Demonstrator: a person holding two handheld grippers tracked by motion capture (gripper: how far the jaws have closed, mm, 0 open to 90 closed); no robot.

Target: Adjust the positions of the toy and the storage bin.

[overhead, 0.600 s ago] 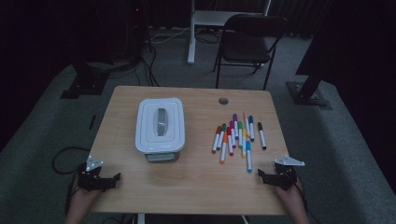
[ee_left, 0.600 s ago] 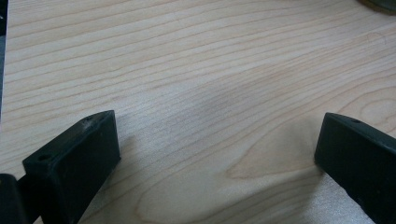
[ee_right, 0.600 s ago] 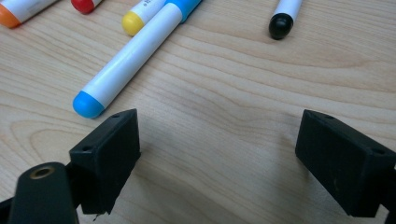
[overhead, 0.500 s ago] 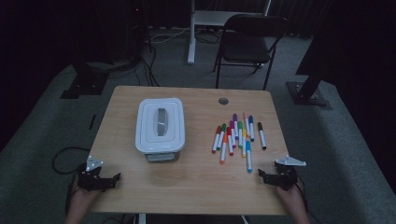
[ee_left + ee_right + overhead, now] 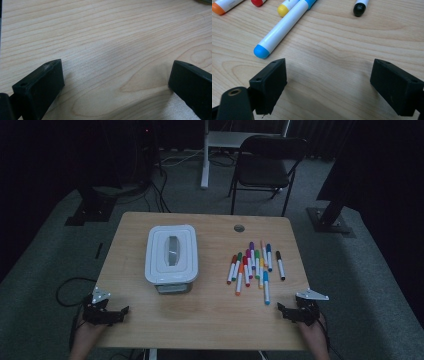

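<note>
The left gripper rests at the near left corner of the wooden table, its jaws spread wide over bare wood with nothing between them. The right gripper sits at the near right corner, its jaws likewise released and empty.

Just beyond the right gripper lies a loose cluster of markers on the right half of the table. The nearest is a blue-capped marker, its blue tip close to that gripper's left jaw in the right gripper view but not touching it. A black-capped marker lies at the cluster's right edge.

A white lidded box stands left of the markers, toward the middle of the table, well apart from both grippers.
</note>
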